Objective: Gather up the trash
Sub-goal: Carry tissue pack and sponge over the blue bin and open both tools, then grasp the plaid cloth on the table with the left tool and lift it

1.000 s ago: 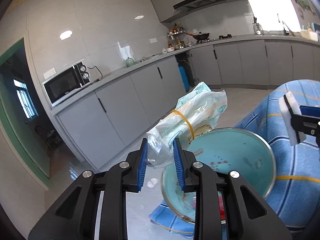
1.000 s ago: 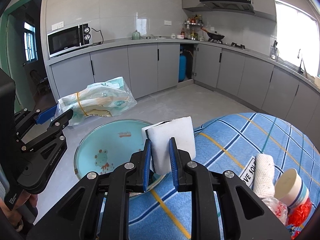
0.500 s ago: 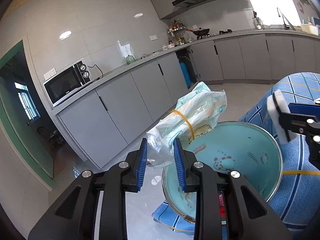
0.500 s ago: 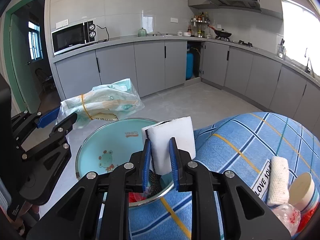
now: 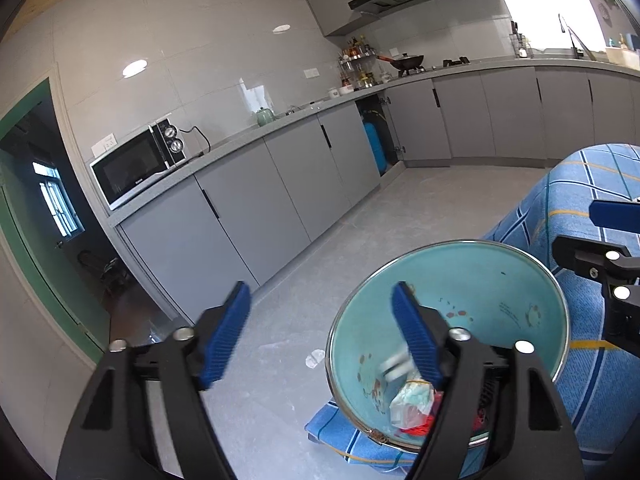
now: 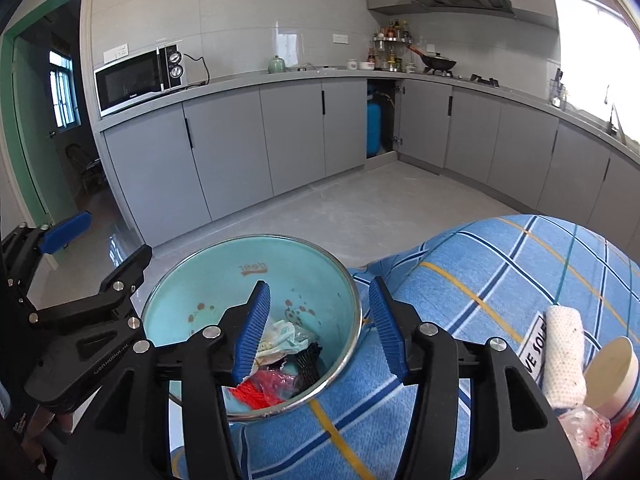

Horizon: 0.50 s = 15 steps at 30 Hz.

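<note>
A turquoise bin (image 5: 480, 280) with a metal rim stands against the blue plaid table edge. My left gripper (image 5: 320, 296) hangs over the bin's left rim, its jaws opening wide with nothing between them. Down in the bin lies the plastic packet with the yellow band (image 5: 412, 398), and a blurred white piece (image 5: 394, 368) is just above it. In the right wrist view my right gripper (image 6: 319, 292) is over the bin (image 6: 248, 280), jaws opening and empty. Below it lie the packet (image 6: 282, 334), red scraps (image 6: 264, 388) and a black piece (image 6: 308, 356).
The plaid-covered table (image 6: 480, 280) carries a white mesh roll (image 6: 564, 352), a round tub with a beige lid (image 6: 612, 368) and crumpled plastic with red bits (image 6: 584, 432) at its right. Grey cabinets (image 6: 240, 152) and bare floor (image 6: 360, 216) lie beyond. A green doorway (image 6: 36, 120) is at left.
Both grippers have opened. The banded plastic packet left the left jaws and the white sponge left the right jaws; both dropped into the bin.
</note>
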{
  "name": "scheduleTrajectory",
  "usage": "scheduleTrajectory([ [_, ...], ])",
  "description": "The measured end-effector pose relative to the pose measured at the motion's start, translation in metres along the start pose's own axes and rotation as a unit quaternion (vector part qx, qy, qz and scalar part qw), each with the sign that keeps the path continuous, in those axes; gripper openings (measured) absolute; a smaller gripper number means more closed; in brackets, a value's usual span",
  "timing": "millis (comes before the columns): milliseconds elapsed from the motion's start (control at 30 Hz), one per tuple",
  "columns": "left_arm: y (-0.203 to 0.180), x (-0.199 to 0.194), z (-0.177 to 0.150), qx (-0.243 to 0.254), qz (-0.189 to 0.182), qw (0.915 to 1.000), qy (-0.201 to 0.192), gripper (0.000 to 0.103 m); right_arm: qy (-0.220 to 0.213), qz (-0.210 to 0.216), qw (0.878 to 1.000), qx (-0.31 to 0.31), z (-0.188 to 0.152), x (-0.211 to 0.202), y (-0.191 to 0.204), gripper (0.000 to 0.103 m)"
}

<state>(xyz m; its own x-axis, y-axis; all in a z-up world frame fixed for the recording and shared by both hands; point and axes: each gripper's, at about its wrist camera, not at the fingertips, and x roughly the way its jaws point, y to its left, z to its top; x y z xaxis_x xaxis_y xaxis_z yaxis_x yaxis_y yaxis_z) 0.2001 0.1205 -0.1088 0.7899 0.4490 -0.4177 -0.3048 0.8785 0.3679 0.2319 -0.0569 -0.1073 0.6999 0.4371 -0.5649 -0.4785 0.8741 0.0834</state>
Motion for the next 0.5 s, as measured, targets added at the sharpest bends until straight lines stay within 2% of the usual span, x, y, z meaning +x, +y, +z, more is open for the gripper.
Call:
scheduleTrajectory([
  [300,0.001,-0.016,0.006,-0.004,-0.005,0.9998,-0.017,0.084,-0.015,-0.018,1.000,0.009,-0.004,-0.033,-0.007,0.061],
  [500,-0.015,-0.040,0.009,-0.005,-0.037,0.9989,-0.029,0.086,-0.025,-0.057,0.998,0.029,-0.019,-0.078,-0.033,0.066],
])
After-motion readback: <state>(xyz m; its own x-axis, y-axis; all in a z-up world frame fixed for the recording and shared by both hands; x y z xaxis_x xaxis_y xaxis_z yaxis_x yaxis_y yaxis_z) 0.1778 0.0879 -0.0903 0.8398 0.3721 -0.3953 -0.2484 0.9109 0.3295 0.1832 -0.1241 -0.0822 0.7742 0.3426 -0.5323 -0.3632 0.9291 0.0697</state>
